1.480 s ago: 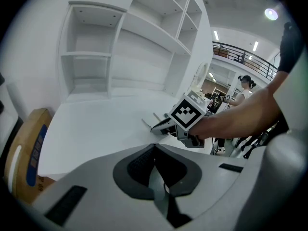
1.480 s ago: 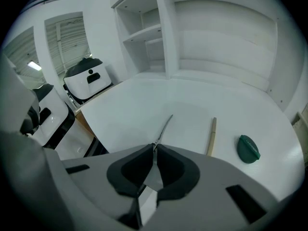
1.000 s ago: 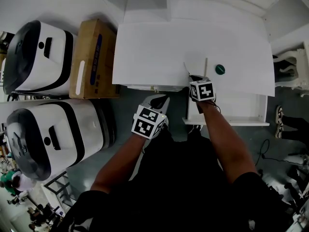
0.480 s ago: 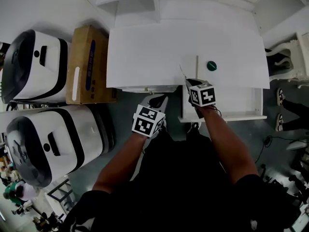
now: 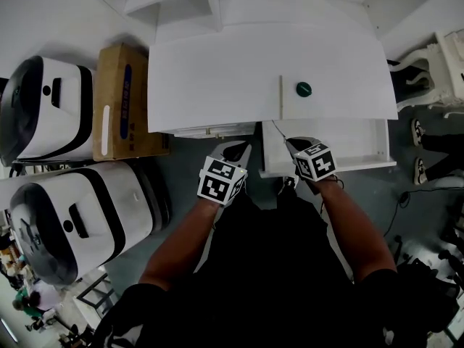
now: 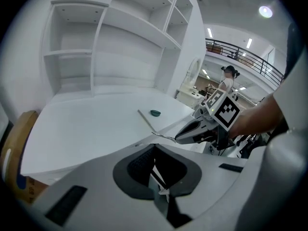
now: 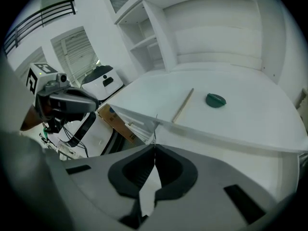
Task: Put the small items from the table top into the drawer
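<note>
Right tongs (image 7: pixel 155 147) gripping metal piece (image 6: pixel 163 136), maybe spoon, clearest in left gripper view, left tongs (image 6: pixel 155 146) closed empty

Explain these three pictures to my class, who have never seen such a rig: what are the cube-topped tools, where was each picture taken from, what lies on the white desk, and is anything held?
There is no robot here. A person holds a hand tool, a gripper with two jaws, in each hand, and each one carries a cube with black-and-white markers. The picture from above comes from a camera on the person's head, looking down at the white desk. The other two come from cameras riding on the left gripper and the right gripper, looking along their jaws. On the desk lie a thin stick and a small green round item. Under the desk's front edge a drawer stands open. The right gripper is shut on a thin strip; what it is I cannot tell. The left gripper's jaws are together and empty.
</note>
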`<action>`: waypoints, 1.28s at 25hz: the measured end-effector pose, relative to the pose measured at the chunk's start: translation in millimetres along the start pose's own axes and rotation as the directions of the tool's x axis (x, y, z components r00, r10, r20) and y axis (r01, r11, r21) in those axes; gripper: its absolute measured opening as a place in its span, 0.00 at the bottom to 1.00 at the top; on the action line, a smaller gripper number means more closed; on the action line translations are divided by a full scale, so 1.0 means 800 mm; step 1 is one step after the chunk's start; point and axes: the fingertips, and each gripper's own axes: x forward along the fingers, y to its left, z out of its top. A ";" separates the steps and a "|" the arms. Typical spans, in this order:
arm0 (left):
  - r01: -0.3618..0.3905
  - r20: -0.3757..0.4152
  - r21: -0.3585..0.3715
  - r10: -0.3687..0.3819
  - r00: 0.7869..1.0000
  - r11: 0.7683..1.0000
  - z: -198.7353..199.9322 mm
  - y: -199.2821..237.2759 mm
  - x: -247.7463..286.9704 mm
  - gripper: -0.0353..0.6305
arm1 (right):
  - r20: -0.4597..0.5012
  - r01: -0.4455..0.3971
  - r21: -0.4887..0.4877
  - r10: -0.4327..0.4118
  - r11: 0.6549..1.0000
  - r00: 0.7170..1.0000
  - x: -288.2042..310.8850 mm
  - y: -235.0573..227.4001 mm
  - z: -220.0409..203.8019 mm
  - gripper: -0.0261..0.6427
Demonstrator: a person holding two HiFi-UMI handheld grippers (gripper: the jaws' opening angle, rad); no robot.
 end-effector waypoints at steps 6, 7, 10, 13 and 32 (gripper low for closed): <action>0.001 -0.022 0.001 -0.001 1.000 1.000 -0.009 -0.015 0.005 0.07 | -0.118 0.027 -0.081 -0.036 0.996 0.992 0.013 -0.034 -0.056 0.08; 0.000 -0.025 0.002 0.001 1.000 1.000 -0.009 -0.017 0.005 0.07 | -0.139 0.031 -0.116 -0.047 0.993 0.989 0.020 -0.040 -0.061 0.08; -0.008 -0.031 0.000 0.008 0.999 1.000 -0.009 -0.019 0.005 0.07 | -0.206 0.020 -0.220 -0.066 0.975 0.976 0.045 -0.054 -0.074 0.08; -0.015 -0.031 -0.009 0.015 0.999 1.000 -0.010 -0.021 0.001 0.07 | -0.278 -0.014 -0.324 -0.081 0.946 0.957 0.067 -0.065 -0.088 0.08; -0.082 -0.036 -0.071 0.079 0.996 0.994 -0.020 -0.009 -0.024 0.07 | -0.442 -0.147 -0.445 -0.073 0.884 0.894 0.132 -0.064 -0.123 0.08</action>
